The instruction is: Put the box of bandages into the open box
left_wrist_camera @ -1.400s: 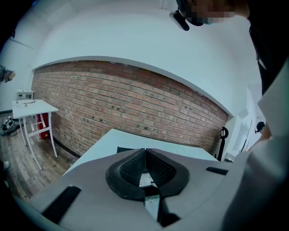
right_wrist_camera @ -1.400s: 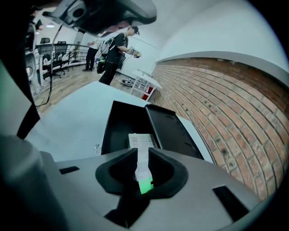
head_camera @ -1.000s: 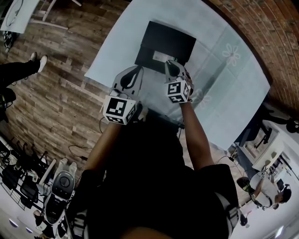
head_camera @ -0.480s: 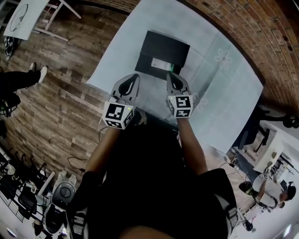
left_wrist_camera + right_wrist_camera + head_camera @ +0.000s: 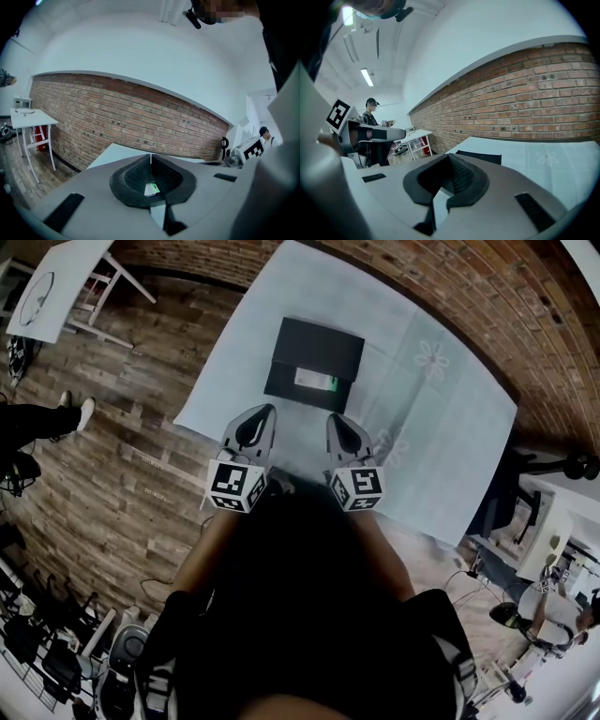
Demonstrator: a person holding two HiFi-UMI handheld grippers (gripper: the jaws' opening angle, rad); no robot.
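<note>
The print on the box of bandages (image 5: 314,381) is too small to read, the left gripper view shows only a sliver of it behind the jaws, and in the right gripper view the jaws hide most of the open box (image 5: 480,157).

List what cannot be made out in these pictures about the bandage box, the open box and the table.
- Print on the box of bandages: too small in the head view; in its own view the left gripper covers all but a sliver.
- Inside of the open box: too dark from the head; the right gripper covers all but its rim.
- Near table edge: behind the person's body, head view.
</note>
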